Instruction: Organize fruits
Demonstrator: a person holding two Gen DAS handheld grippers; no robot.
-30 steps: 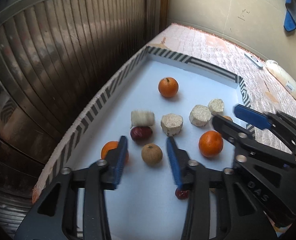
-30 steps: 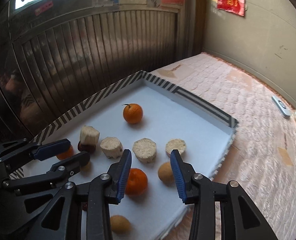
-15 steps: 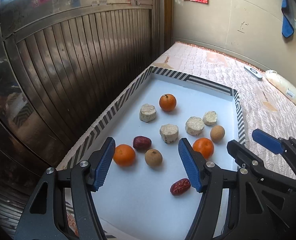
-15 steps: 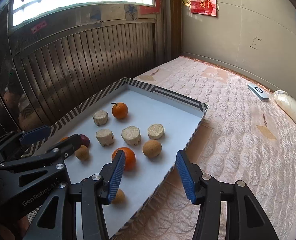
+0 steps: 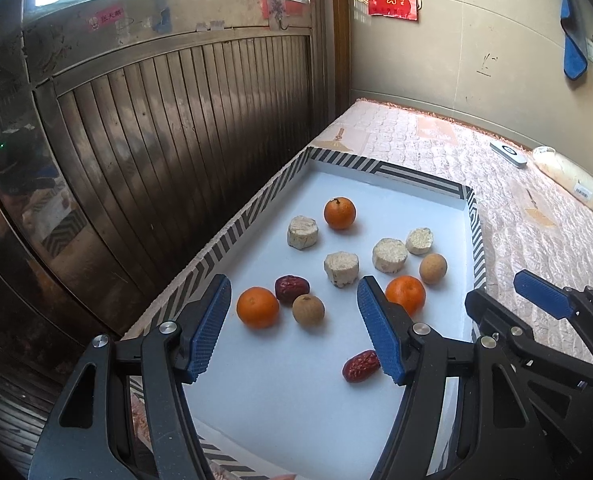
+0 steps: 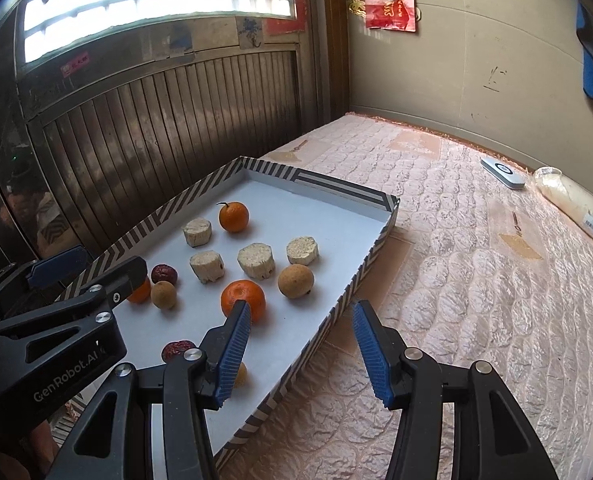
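Left wrist view: the left claw (image 5: 294, 326) is open and holds nothing. The right claw (image 6: 301, 354) is open too. Fruits lie in the striped tray (image 5: 256, 216), mid-frame.

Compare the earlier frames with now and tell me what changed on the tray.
Both tongs pulled back and up from the fruit and opened wider: the left tongs and the right tongs now hover empty. The pale chunk that lay on its side by the dark red date now stands beside the far orange. The other fruit and the tray stayed put.
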